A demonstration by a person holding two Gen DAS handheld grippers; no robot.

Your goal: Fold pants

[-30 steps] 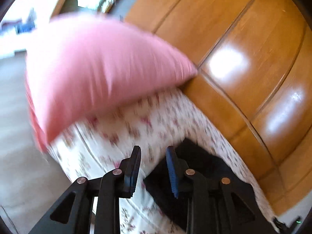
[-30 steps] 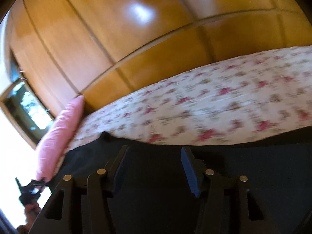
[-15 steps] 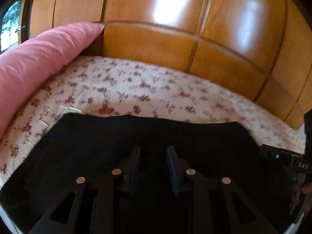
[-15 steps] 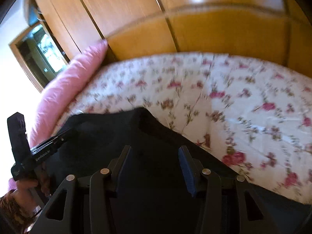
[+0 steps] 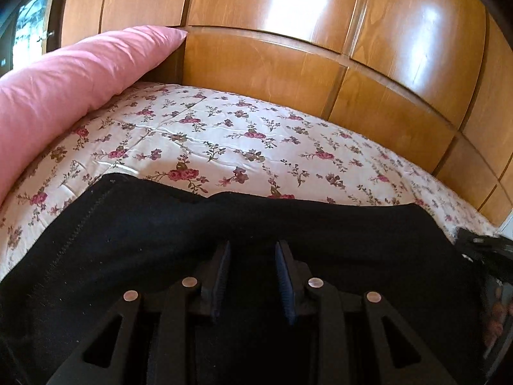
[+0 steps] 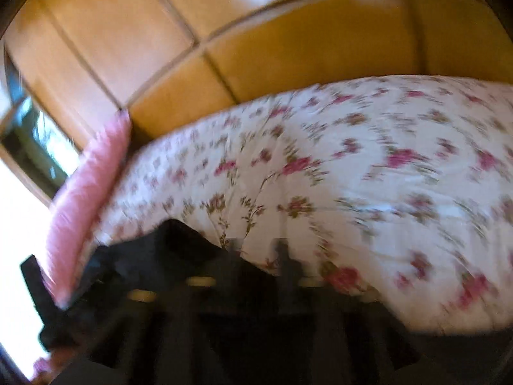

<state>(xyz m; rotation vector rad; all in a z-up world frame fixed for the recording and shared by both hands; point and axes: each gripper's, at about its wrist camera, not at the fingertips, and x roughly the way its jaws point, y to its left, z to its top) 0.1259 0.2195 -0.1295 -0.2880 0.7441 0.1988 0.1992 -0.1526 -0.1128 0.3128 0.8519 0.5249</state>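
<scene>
Black pants (image 5: 154,237) lie spread on a floral bedspread (image 5: 243,141). In the left wrist view my left gripper (image 5: 252,263) hovers low over the pants, jaws a little apart with nothing between them. The right gripper's body shows at that view's right edge (image 5: 487,250). The right wrist view is blurred by motion. My right gripper (image 6: 259,247) is over the pants' far edge (image 6: 179,240), jaws apart, nothing seen between them. The left gripper shows at its left edge (image 6: 41,295).
A pink pillow (image 5: 64,80) rests at the left end of the bed, also in the right wrist view (image 6: 86,199). A glossy wooden wall (image 5: 288,32) runs behind the bed. A window (image 6: 35,141) is at the left.
The left view swung from the pillow to face the wall, then lowered closer over the pants. The right gripper is moving fast, its view now blurred, and its jaws have narrowed.
</scene>
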